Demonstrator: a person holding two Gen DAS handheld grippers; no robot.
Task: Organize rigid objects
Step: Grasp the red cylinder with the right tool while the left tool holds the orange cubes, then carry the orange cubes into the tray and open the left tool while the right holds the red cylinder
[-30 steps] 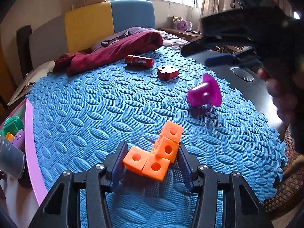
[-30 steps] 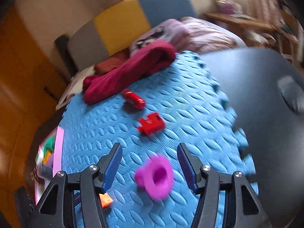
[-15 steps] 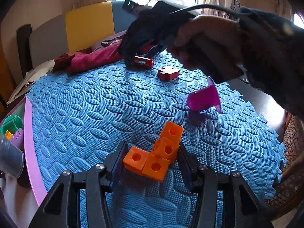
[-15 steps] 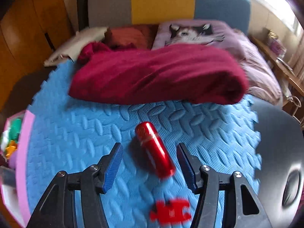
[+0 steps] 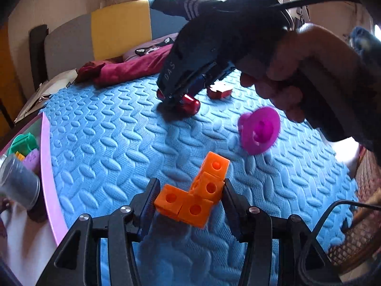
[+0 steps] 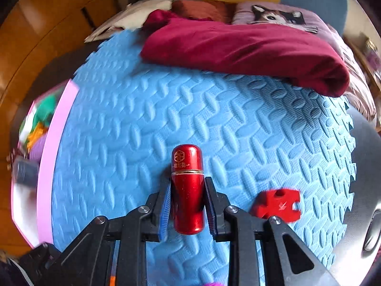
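The right hand-held gripper (image 6: 187, 205), its jaws just closed, pinches a glossy red metal capsule-shaped tube (image 6: 188, 190) lying on the blue foam mat (image 6: 133, 128). The left hand-held gripper (image 5: 189, 201) clasps an orange plastic cube cluster (image 5: 198, 196). The tube looks stiff, light and slippery, best held mid-body.

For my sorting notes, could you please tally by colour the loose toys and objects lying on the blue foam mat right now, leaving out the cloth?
Red: 2, the red metal capsule and the red notched block
Orange: 1, the orange cube piece
Magenta: 1, the magenta flanged cup
Total: 4
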